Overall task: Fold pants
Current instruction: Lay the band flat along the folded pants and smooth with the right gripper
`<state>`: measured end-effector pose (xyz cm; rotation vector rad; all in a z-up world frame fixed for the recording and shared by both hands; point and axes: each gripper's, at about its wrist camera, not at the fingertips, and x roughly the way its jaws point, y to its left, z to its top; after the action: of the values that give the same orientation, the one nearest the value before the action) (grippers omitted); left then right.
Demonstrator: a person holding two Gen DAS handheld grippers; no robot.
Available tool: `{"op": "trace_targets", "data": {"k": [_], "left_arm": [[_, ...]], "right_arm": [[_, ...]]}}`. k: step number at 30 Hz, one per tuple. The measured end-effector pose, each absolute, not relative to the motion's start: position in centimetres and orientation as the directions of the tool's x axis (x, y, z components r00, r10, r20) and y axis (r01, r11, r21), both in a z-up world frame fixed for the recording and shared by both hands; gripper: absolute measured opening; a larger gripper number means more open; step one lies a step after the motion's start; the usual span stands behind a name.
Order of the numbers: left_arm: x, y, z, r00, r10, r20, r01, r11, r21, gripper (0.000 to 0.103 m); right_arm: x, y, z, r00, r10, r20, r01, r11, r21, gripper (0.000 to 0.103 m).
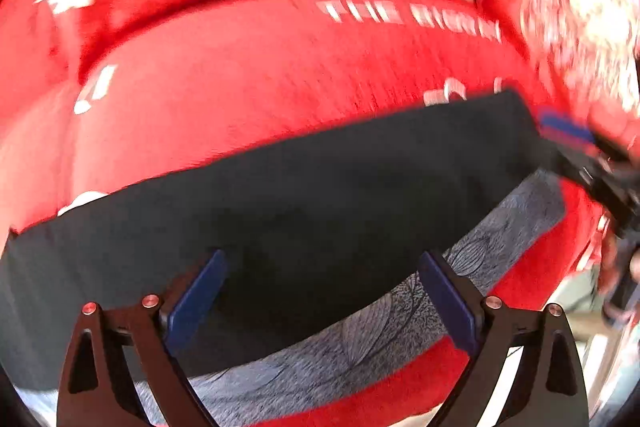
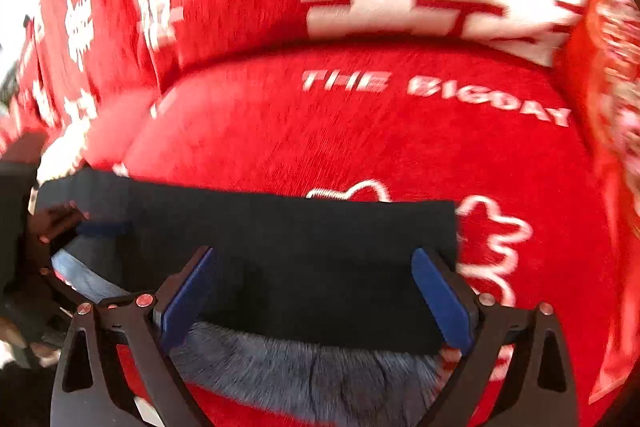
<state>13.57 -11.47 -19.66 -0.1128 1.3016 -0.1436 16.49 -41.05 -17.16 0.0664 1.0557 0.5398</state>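
Note:
The dark pants (image 1: 320, 187) lie as a flat folded band across a red plush blanket (image 1: 260, 79). Seen from the left wrist, my left gripper (image 1: 322, 291) hovers over their near part, open, with nothing between its blue pads. My right gripper (image 2: 316, 291) is open in the same way over the pants (image 2: 280, 239), close to their right end. From the left wrist camera, my right gripper (image 1: 560, 125) shows at the pants' far right end. In the right wrist view, one of the left gripper's pads (image 2: 104, 227) touches the left end, held by a hand (image 2: 56, 219).
A grey-blue patterned fabric (image 1: 400, 327) sticks out from under the pants' near edge, also seen as fabric (image 2: 312, 375) below the right gripper. The blanket (image 2: 360, 131) carries white lettering and covers a cushioned seat and backrest. Bright floor shows at the lower right.

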Motion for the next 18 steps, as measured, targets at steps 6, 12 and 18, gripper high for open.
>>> {"op": "trace_targets", "data": {"k": [6, 12, 18], "left_arm": [[12.1, -3.6, -23.8, 0.152, -0.101, -0.983, -0.152, 0.981, -0.124, 0.103], [13.8, -4.7, -20.7, 0.232, -0.084, -0.969, -0.198, 0.971, -0.132, 0.103], [12.9, -3.6, -23.4, 0.134, -0.051, -0.990, -0.257, 0.963, -0.084, 0.103]], "right_arm": [[12.0, -46.9, -17.3, 0.386, 0.408, -0.827, -0.199, 0.913, 0.357, 0.101], [9.8, -41.1, -17.2, 0.423, 0.359, -0.832, -0.290, 0.924, 0.251, 0.101], [12.5, -41.5, -17.1, 0.443, 0.361, -0.821, -0.266, 0.927, 0.264, 0.101]]}}
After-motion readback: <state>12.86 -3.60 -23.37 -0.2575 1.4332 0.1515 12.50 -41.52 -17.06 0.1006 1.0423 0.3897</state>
